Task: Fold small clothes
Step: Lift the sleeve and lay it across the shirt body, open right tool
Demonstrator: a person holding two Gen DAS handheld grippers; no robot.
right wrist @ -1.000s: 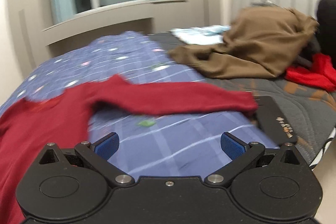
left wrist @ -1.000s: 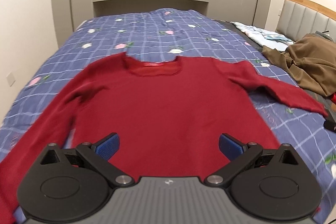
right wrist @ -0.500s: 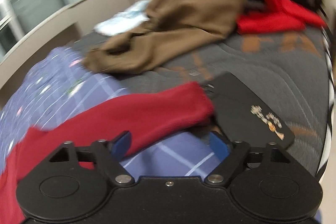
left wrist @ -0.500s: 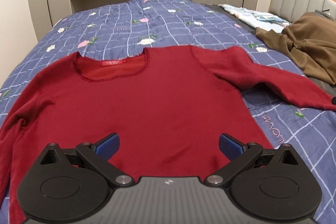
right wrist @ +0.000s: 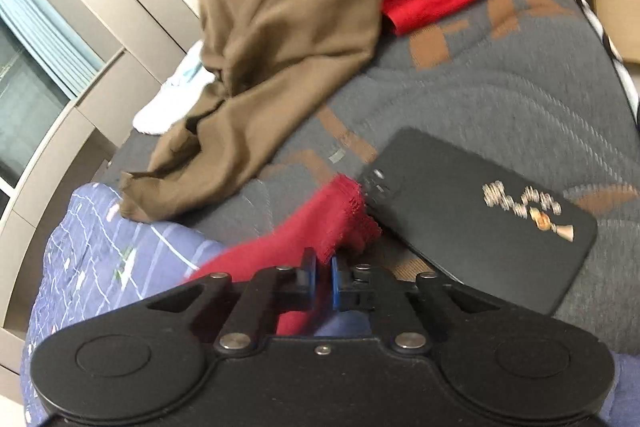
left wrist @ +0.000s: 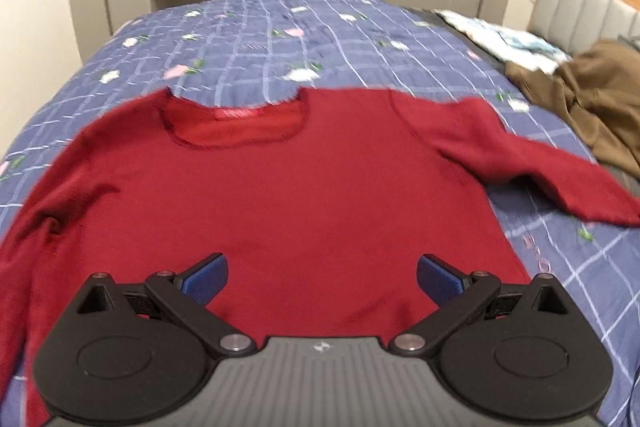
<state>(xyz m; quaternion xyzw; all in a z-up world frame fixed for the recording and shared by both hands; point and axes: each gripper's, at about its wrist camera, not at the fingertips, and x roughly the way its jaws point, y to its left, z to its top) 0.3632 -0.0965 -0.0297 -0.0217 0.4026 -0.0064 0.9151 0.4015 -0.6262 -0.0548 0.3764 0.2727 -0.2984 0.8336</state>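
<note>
Cuff (right wrist: 340,211) of the red sweater (left wrist: 296,195) sits pinched between your right gripper (right wrist: 323,281) pads, close to its frayed edge. Your left gripper (left wrist: 322,277) hangs spread wide above the hem, holding nothing. The sweater lies flat on the blue quilt (left wrist: 280,27). Pull hard and the thin bite may slip, or the sleeve could drag the black tablet (right wrist: 472,211) beside it.
</note>
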